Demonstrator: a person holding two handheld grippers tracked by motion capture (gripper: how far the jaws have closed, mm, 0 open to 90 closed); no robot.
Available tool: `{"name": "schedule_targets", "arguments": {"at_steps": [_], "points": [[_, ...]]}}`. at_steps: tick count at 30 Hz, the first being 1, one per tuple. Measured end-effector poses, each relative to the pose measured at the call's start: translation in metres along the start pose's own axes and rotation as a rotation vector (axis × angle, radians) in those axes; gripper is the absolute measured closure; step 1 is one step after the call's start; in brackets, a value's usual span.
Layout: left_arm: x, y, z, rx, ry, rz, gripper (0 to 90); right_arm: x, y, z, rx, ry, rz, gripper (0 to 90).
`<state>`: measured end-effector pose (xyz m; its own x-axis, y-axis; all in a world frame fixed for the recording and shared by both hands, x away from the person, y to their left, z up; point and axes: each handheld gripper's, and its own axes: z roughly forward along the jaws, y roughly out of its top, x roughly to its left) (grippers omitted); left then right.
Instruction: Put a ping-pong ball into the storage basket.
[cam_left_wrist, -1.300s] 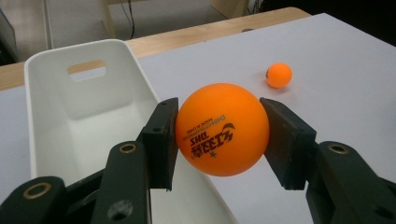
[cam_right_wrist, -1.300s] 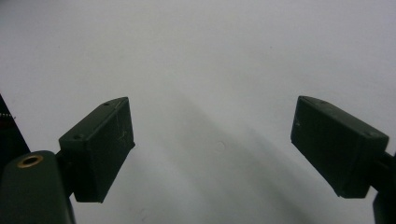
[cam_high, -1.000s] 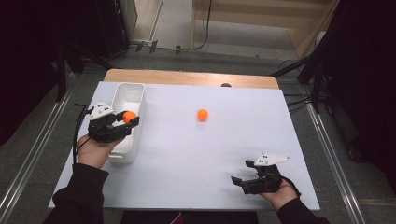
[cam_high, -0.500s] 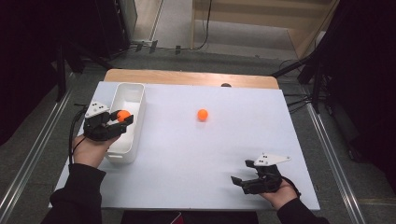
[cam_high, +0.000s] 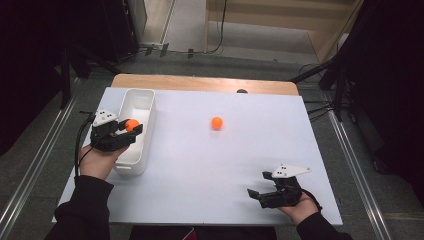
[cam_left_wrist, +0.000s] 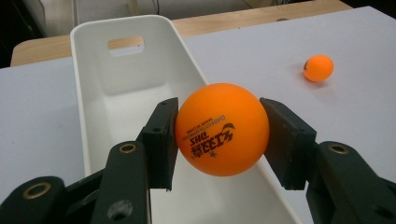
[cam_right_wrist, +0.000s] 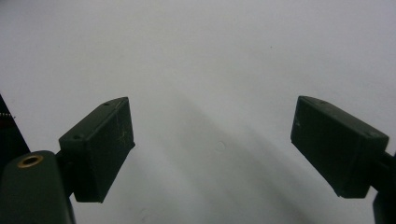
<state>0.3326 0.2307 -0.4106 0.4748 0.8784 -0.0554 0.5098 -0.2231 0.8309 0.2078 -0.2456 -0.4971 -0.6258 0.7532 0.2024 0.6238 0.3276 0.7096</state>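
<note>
An orange ping-pong ball (cam_left_wrist: 222, 129) with dark print sits between the jaws of my left gripper (cam_high: 131, 128), which is shut on it above the near half of a long white bin (cam_high: 141, 102). The same ball (cam_high: 132, 124) shows orange over the bin's (cam_left_wrist: 93, 79) left wall in the high view. A second orange ball (cam_high: 216, 123) rests loose on the white table near its middle, also seen as a small ball (cam_left_wrist: 319, 68) far right in the left gripper view. My right gripper (cam_high: 256, 194) stands open low over the table's near right, its pads (cam_right_wrist: 100, 144) wide apart.
The white tabletop (cam_high: 240, 160) has a wooden strip (cam_high: 200, 82) along its far edge with a small dark object (cam_high: 241, 91) on it. Grey floor and dark stands surround the table.
My left gripper has carried the held ball leftward, from the bin's right edge to over its inside. The right gripper and the loose ball have stayed put.
</note>
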Motion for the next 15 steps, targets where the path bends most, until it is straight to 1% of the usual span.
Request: {"name": "schedule_targets", "arguments": {"at_steps": [4,10,15], "points": [[0.002,-0.0024,0.0023,0.009,0.011,0.0,49.9,-0.0001,0.0,-0.0001,-0.001,0.0,-0.001,11.7],[0.0057,-0.0038,0.0024,0.018,0.027,-0.016,49.9,0.0,0.0,0.0001,0.0,0.0,-0.001,11.7],[0.0056,-0.0039,0.0028,0.021,0.025,-0.012,49.9,0.0,0.0,0.0,0.0,0.0,0.0,11.7]]}}
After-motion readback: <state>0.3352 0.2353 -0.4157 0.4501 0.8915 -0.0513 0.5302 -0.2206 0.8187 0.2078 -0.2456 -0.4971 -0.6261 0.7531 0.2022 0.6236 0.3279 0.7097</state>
